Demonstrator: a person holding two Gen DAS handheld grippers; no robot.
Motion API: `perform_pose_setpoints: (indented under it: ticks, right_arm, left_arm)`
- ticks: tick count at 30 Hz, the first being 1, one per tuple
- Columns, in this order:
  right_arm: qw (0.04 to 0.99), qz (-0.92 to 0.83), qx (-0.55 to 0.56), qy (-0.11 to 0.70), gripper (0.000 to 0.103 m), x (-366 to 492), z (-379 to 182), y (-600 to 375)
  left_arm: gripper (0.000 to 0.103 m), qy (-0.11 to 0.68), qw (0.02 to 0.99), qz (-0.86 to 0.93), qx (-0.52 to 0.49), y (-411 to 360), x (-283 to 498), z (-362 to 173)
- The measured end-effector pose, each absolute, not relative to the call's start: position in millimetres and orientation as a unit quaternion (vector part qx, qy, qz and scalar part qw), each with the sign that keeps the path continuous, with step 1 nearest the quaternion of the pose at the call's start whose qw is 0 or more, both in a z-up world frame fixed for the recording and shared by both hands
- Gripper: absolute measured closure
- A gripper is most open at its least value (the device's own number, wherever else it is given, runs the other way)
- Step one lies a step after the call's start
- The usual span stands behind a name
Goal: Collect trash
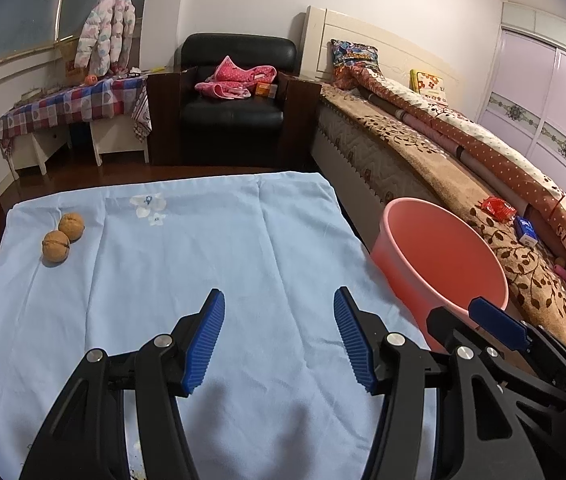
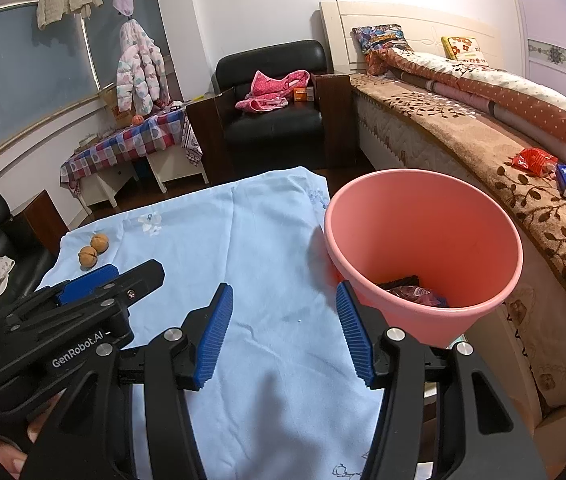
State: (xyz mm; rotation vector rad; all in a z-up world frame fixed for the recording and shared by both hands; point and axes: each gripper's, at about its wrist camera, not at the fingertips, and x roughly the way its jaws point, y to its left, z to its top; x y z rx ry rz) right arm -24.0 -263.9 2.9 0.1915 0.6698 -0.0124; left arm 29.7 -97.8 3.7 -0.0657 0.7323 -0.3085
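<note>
Trash (image 2: 415,293) in bucket (image 2: 423,216) beside bed (image 2: 483,136).

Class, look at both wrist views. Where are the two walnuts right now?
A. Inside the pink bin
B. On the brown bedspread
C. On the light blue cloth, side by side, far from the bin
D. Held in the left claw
C. The two walnuts sit next to each other on the light blue cloth, well away from the pink bin, and both the left claw and the right claw are open and empty.
</note>
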Motion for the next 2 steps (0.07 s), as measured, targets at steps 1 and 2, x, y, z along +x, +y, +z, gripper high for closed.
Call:
perform_pose_setpoints:
  ticks: [1,2]
  right_arm:
    - [0.94,-0.006,0.094,0.329,0.049,-24.4,2.6,-263.9]
    - [0.939,-0.006,0.094,0.329,0.049,-22.7,2.1,-262.9]
  left_arm:
    - [0.047,0.357,0.921,-0.151,-0.032,-95.2,28.3,3.2]
    - [0.047,0.358,0.921,-0.151,-0.032,-101.7,31.0,5.0]
